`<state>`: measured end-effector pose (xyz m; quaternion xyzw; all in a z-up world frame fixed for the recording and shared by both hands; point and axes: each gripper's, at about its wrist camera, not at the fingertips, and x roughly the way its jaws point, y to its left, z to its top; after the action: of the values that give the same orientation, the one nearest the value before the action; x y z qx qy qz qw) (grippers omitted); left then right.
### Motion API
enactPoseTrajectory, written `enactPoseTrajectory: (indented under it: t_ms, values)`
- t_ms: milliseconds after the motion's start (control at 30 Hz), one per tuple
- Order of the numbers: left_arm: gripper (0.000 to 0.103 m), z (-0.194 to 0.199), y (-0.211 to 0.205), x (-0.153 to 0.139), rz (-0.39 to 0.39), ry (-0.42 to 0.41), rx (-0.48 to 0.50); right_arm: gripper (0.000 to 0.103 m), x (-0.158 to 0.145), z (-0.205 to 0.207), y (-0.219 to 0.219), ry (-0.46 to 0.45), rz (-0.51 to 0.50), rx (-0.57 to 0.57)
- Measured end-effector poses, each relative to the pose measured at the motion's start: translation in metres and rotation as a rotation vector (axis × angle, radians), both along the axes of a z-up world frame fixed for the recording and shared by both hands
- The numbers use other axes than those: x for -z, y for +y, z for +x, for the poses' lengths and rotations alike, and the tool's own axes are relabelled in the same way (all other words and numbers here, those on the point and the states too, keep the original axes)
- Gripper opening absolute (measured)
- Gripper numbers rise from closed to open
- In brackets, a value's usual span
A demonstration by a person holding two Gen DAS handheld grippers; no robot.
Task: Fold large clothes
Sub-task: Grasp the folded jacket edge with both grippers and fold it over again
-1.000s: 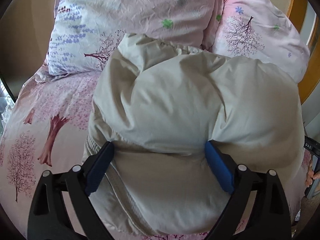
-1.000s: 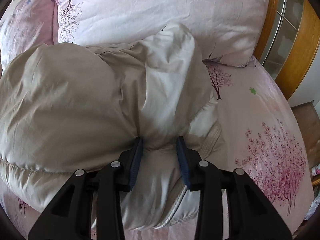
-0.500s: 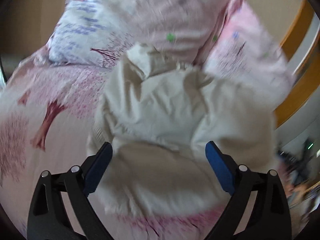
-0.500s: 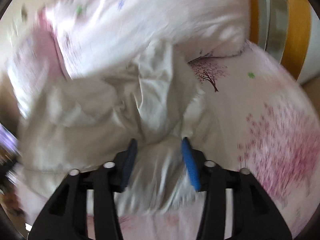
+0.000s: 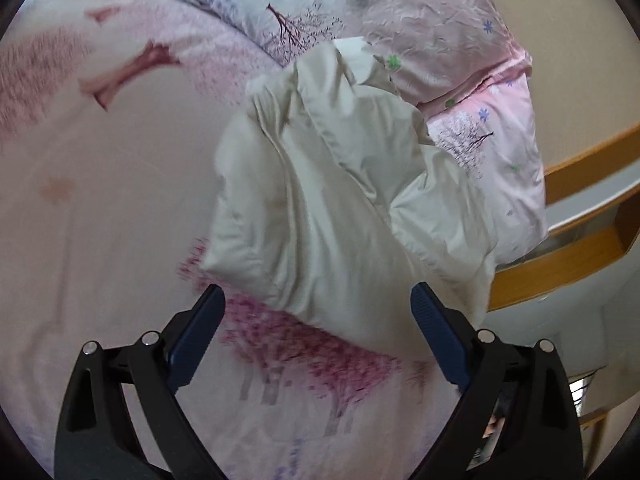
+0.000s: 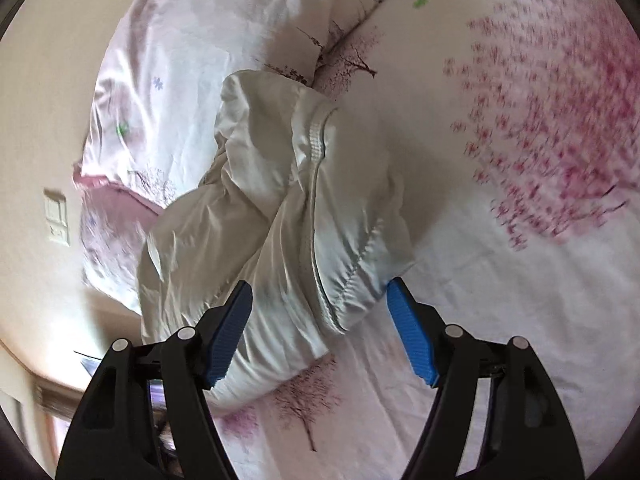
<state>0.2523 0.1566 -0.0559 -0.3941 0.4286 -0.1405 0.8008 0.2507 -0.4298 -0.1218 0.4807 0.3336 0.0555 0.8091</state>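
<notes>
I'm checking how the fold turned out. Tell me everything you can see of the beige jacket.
The jacket is a puffy, quilted beige garment of smooth, slightly shiny fabric, bundled into a rumpled, thick heap. A stitched, ribbed edge and a long seam run across its top in the right wrist view. It lies on the pink floral bedsheet, its far end against the pillows. Both pairs of jaws stand open, neither gripping it.

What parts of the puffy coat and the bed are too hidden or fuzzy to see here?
- Underside of the beige coat: hidden by its own bulk, both views.
- Coat's sleeves: lost in the bunched folds.
- Coat's near edge, right wrist view: behind the right gripper's left finger.
- Bedsheet print: motion-blurred.
- Pillows: cut off by the frame edge.
</notes>
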Motion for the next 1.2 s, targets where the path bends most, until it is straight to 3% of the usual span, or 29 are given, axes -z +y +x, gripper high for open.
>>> enactPoseTrajectory:
  t_ms: [200, 367, 467, 533, 667, 900, 1200]
  values:
    - [0.092, 0.014, -0.011, 0.018, -0.084, 0.04, -0.034, 0.072, 0.022, 0.003, 0.002, -0.002, 0.111, 0.037]
    - [0.079, 0.02, -0.012, 0.028, -0.173, 0.044, -0.083, 0.071, 0.021, 0.004, 0.006, -0.025, 0.123, 0.058]
    - [0.065, 0.023, -0.008, 0.03, -0.193, 0.048, -0.123, 0.055, 0.022, 0.01, 0.011, -0.035, 0.112, 0.062]
    - [0.05, 0.022, -0.004, 0.03, -0.207, 0.042, -0.142, 0.037, 0.022, 0.011, 0.014, -0.066, 0.107, 0.067]
    - [0.025, 0.016, -0.001, 0.02, -0.206, -0.002, -0.151, 0.023, 0.011, 0.003, 0.021, -0.136, 0.08, 0.083]
    - [0.019, -0.007, 0.005, 0.0, -0.192, -0.073, -0.141, 0.019, -0.009, -0.025, 0.026, -0.215, 0.046, 0.074]
    - [0.02, -0.091, 0.011, -0.001, -0.169, -0.07, -0.084, 0.019, -0.012, -0.105, 0.03, -0.177, -0.037, 0.064]
